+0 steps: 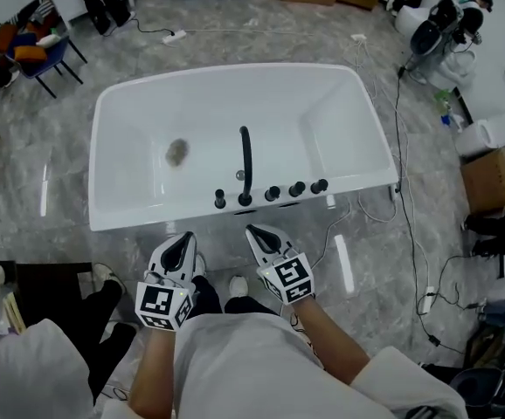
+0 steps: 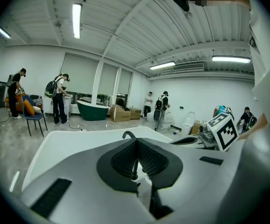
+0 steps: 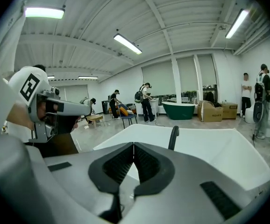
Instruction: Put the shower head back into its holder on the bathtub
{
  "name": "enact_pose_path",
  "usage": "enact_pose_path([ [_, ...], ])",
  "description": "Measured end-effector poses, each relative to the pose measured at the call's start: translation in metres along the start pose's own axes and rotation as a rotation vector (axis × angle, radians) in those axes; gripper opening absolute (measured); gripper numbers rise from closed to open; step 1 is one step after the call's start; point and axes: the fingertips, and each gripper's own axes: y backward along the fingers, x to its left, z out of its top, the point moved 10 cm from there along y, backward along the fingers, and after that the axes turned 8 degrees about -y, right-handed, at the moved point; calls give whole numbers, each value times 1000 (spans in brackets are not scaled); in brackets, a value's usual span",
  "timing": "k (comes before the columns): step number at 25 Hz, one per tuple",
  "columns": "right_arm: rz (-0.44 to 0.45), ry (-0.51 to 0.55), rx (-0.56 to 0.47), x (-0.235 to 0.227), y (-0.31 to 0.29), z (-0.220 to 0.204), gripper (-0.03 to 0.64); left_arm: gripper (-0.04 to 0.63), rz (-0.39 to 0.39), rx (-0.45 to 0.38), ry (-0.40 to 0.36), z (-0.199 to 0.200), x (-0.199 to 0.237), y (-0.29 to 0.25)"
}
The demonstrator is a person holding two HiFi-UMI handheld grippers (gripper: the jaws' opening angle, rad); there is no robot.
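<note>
Marbled floor (image 1: 235, 42) surrounds a white bathtub (image 1: 226, 75) with black rim fittings (image 1: 273, 194).

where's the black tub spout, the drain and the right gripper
black spout (image 1: 245, 151), head view, on the middle of its curved arm
drain (image 1: 177, 152), head view, on its centre in the tub floor
right gripper (image 1: 253, 231), head view, at the closed tips nearest the tub

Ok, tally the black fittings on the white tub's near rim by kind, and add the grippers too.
Curved spout: 1
Small round fittings: 4
Grippers: 2, the left gripper and the right gripper
Total: 7
</note>
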Motion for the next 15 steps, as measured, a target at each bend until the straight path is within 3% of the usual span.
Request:
enact_pose_path([
  [8,-35,49,-68,21,34,22,18,11,-21,-47,-15,9,-3,24],
  [15,-85,-7,-147,43,54,47,18,11,-72,-64,-57,24,20,42],
])
